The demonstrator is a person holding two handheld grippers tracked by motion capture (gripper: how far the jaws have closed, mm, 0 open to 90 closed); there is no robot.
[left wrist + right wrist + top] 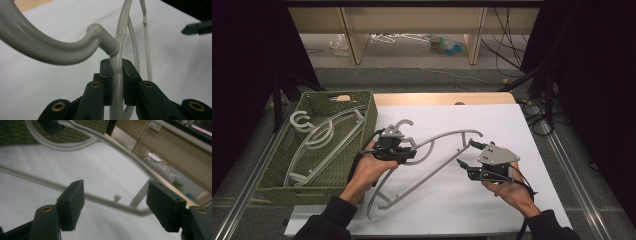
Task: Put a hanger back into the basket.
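Observation:
A grey plastic hanger (439, 165) lies slanted over the white sheet (512, 125), its hook (404, 125) pointing toward the back. My left gripper (404, 152) is shut on the hanger just below the hook. In the left gripper view the black pads (106, 72) press the hanger's bar (117, 82) from both sides, with the hook (50, 51) curving off to the left. My right gripper (467, 153) stands open at the hanger's right end. In the right gripper view the thin bar (100, 199) crosses the gap between the pads (72, 201), and neither pad presses on it.
A green woven basket (373, 117) sits left of the sheet and holds more grey hangers (324, 137). The wooden table edge (437, 98) runs behind the sheet. Beyond it are a low shelf unit (412, 20) and cables (507, 35) on the floor.

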